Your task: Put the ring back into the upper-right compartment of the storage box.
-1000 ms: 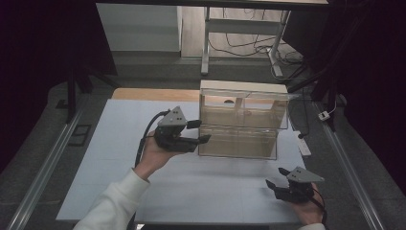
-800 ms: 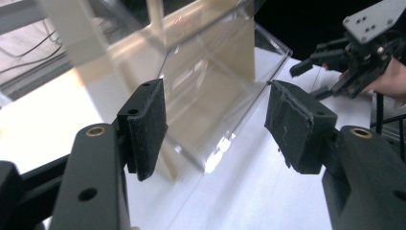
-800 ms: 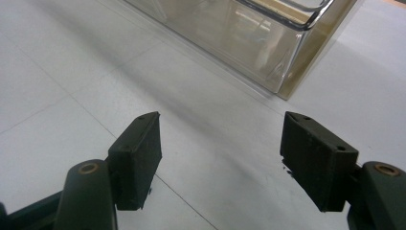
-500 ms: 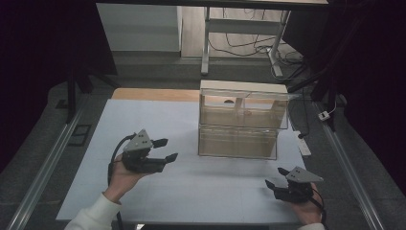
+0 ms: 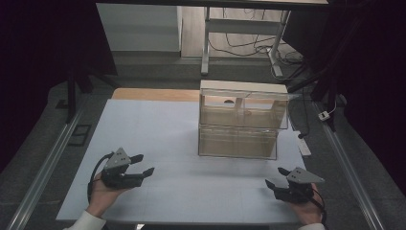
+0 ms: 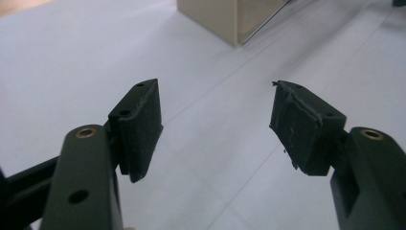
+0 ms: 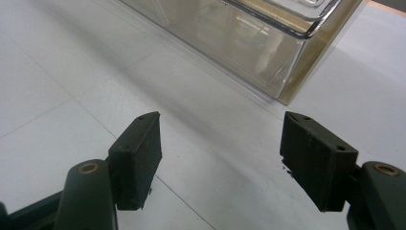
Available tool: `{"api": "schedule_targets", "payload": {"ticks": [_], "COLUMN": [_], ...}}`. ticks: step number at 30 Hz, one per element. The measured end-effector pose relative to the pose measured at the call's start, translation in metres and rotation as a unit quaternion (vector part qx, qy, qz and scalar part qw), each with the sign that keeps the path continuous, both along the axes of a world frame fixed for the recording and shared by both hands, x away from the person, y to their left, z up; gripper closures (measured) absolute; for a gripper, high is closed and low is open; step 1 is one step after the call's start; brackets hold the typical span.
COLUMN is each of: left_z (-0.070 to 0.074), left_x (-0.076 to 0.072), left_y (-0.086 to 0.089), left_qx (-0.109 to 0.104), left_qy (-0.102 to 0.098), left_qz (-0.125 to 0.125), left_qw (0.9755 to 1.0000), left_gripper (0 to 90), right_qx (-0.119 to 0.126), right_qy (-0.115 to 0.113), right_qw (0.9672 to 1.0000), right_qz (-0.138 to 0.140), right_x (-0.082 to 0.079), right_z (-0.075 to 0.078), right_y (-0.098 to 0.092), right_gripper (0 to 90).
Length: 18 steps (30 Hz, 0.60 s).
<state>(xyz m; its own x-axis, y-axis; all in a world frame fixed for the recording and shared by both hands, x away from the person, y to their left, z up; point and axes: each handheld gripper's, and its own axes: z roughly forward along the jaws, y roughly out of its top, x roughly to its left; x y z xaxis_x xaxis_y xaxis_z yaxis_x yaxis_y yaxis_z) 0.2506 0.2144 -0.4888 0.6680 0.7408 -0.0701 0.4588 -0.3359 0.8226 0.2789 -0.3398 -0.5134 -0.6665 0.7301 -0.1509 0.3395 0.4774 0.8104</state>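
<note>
Left gripper (image 5: 143, 165) spread, empty, jaws just widened; clear drawer box (image 5: 238, 125) well apart, ahead-right.

Clear two-tier drawer unit (image 5: 241, 123), upright, drawers shut, far-right on the white table (image 5: 158, 134)

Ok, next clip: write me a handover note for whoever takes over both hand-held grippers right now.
Left hand-held gripper: open, nothing between its jaws, which have just been opening; low over the white table mat, near left.
Right hand-held gripper: open, empty, near right.
Clear plastic two-tier drawer box: upright at the mat's far right, both tiers look closed, neither gripper touching it.
Done: nothing evident. Left: any work on the box.
</note>
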Motion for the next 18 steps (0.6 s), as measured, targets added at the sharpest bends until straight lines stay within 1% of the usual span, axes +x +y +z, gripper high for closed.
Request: {"api": "schedule_targets", "payload": {"ticks": [1,4,6,8,14,18], "left_z": [-0.003,-0.012,-0.016,-0.019,-0.023,-0.024], "left_x": [-0.001,-0.002,-0.002,-0.002,-0.001,0.0], "left_y": [0.003,0.01,0.013,0.015,0.015,0.015], "left_qx": [-0.001,0.008,0.008,0.011,0.022,0.022], "left_qy": [0.003,0.011,0.014,0.018,0.02,0.022], "left_qz": [0.004,0.012,0.016,0.021,0.021,0.022], "left_qw": [1.0,0.9998,0.9997,0.9996,0.9993,0.9993], "left_gripper": [34.0,33.0,32.3,32.0,30.6,29.2], "right_qx": [0.001,0.0,-0.003,0.0,0.0,0.0], "right_qy": [-0.001,-0.002,-0.005,-0.006,-0.011,-0.011], "right_qw": [1.0,1.0,1.0,1.0,0.9999,0.9999], "right_qz": [0.0,0.002,0.002,0.004,0.005,0.006], "right_x": [0.0,0.0,-0.001,-0.001,-0.002,-0.003], "right_z": [0.0,0.0,0.001,0.001,0.002,0.002], "right_y": [0.0,0.001,0.001,0.001,0.0,0.0], "right_gripper": [30.5,30.6,30.6,30.6,30.8,30.8]}}
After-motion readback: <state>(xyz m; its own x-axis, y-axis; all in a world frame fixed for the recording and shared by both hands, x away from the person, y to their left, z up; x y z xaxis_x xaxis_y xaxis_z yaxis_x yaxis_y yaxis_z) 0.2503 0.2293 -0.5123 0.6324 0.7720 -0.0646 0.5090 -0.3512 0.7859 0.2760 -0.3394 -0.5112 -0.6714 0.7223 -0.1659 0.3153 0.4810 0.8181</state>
